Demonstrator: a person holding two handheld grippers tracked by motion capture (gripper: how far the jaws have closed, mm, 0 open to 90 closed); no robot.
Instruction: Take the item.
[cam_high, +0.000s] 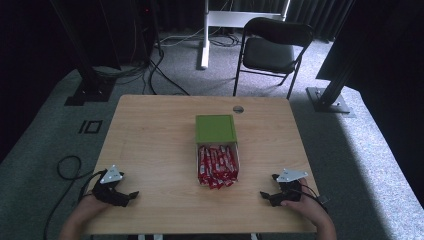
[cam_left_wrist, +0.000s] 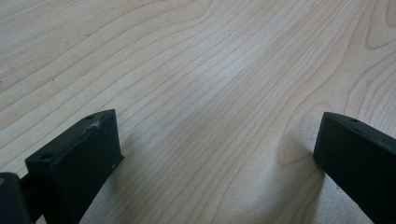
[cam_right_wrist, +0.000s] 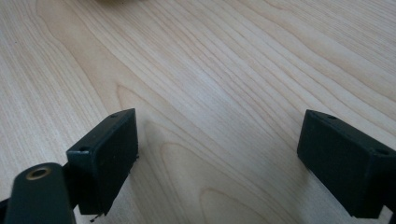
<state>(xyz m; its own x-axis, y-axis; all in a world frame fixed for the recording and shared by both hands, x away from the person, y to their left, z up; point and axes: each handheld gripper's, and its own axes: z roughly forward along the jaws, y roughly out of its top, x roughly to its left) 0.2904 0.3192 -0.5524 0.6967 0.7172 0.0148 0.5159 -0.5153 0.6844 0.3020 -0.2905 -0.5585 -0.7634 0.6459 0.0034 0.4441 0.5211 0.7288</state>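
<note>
A box with a green lid (cam_high: 215, 128) slid partly back sits at the middle of the wooden table (cam_high: 150, 145); its uncovered front part holds several red wrapped snack bars (cam_high: 217, 166). My left gripper (cam_high: 131, 195) rests near the table's front left corner, held by a hand. In the left gripper view its jaws stand wide apart (cam_left_wrist: 217, 154) over bare wood, so it is open. My right gripper (cam_high: 266, 196) rests near the front right, held by the other hand. Its jaws also stand wide apart (cam_right_wrist: 219, 154) with nothing between them.
A black folding chair (cam_high: 272, 50) stands beyond the table's far edge, beside a white stand leg (cam_high: 205, 35). Black frame posts (cam_high: 87, 75) rise at left and right on grey carpet. A small round grommet (cam_high: 238, 109) sits near the far edge.
</note>
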